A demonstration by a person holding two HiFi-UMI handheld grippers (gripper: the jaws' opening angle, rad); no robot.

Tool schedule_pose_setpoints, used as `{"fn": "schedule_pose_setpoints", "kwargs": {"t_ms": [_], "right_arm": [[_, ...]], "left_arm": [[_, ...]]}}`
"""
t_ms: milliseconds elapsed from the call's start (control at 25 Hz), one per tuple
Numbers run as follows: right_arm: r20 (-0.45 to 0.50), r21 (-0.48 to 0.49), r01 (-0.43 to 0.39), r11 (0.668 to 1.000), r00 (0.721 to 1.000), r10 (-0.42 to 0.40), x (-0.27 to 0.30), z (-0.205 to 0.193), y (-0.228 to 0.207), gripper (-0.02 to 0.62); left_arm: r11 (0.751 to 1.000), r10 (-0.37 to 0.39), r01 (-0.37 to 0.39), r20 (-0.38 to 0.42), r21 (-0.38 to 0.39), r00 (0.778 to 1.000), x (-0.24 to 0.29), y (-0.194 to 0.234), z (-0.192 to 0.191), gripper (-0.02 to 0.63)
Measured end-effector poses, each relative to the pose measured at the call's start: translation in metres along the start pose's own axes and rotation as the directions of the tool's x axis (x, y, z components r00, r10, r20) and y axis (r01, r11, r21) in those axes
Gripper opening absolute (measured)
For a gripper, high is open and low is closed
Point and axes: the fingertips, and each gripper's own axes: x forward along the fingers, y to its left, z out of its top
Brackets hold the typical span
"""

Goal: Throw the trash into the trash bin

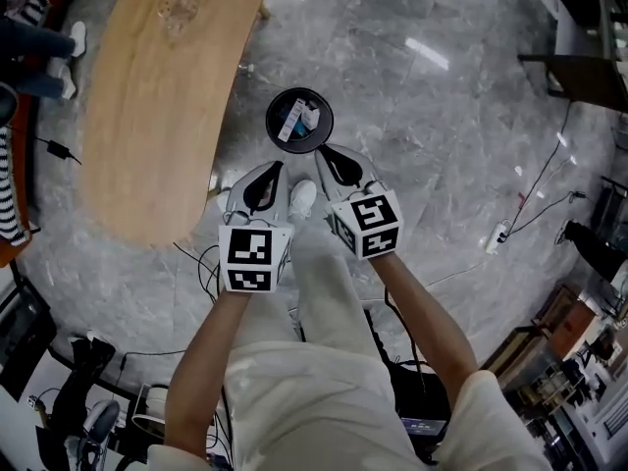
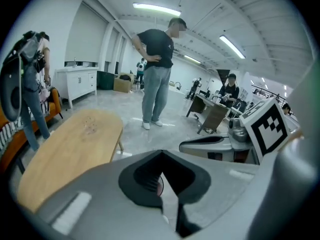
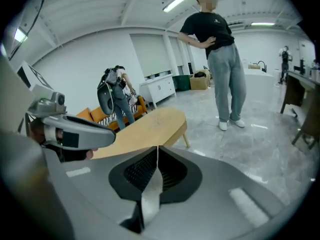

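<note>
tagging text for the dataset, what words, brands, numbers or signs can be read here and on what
None can be read.
Packet in the trash bin: blue print, too small to read.
Left marker cube, right marker cube: black square patterns, no letters.

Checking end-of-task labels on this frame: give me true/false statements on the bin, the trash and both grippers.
1. The trash bin stands on the floor beside the wooden table. True.
2. The trash bin is empty. False: white and blue trash lies inside it.
3. The right gripper is shut with nothing between its jaws. True.
4. The left gripper grips a piece of trash. False: it is shut and empty.
5. A person stands on the wooden table. False: the person in the dark shirt stands on the floor beyond it.
</note>
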Motion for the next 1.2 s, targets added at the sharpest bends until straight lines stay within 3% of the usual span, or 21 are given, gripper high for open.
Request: {"fn": "schedule_pose_setpoints", "kwargs": {"t_ms": [480, 760, 880, 1200], "right_arm": [[0.247, -0.048, -0.042, 0.998, 0.968, 0.053, -0.125, 0.135, 0.066, 0.029], [0.301, -0.145, -0.112, 0.983, 0.942, 0.151, -0.173, 0.174, 0.114, 0.029], [0.317, -0.171, -0.130, 0.977, 0.931, 0.179, -0.180, 0.195, 0.129, 0.028], [0.368, -0.244, -0.171, 0.955, 0.894, 0.255, -0.244, 0.205, 0.197, 0.028]], "left_arm": [[0.998, -0.002, -0.010, 0.177, 0.069, 0.984, -0.123, -0.057, 0.114, 0.000], [0.994, 0.090, -0.103, 0.259, 0.038, 0.962, -0.193, -0.061, 0.141, 0.000], [0.992, 0.100, -0.117, 0.297, 0.040, 0.950, -0.216, -0.057, 0.160, 0.000], [0.989, 0.105, -0.136, 0.385, 0.054, 0.917, -0.296, -0.076, 0.161, 0.000]]}}
